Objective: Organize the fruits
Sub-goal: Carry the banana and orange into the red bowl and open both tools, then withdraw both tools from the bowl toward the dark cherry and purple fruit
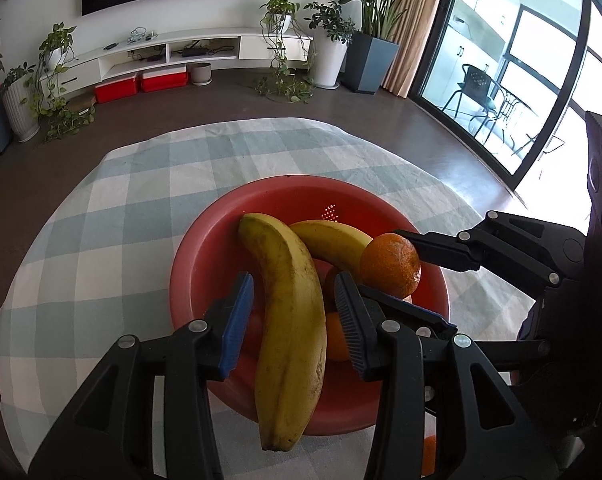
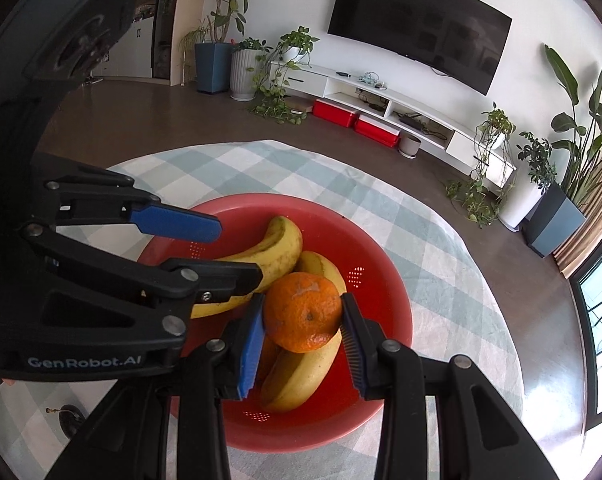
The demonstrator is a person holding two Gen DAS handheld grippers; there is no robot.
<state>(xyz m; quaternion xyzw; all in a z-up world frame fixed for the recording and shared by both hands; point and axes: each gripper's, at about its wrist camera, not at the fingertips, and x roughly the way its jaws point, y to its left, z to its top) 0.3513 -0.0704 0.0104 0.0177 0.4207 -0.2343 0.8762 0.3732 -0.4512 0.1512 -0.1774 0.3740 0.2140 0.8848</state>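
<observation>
The left gripper (image 1: 295,322) stands with its blue pads slightly apart on either side of a large banana (image 1: 291,328), gaps showing on both sides; the banana rests across the near rim of the red colander bowl (image 1: 193,264). The right gripper (image 2: 303,340) is clamped on an orange (image 2: 303,312), held just above a second banana (image 2: 301,376) inside the bowl, on a checked tablecloth (image 1: 113,216).

Left tongs (image 1: 293,322): matte black plastic linkage arms, silver round rivets at the pivots, blue ribbed pads (image 1: 237,322) on the fingers. Right tongs (image 2: 303,342): same build. Left body housing carries white "GenRobot.AI" lettering (image 2: 84,361).
</observation>
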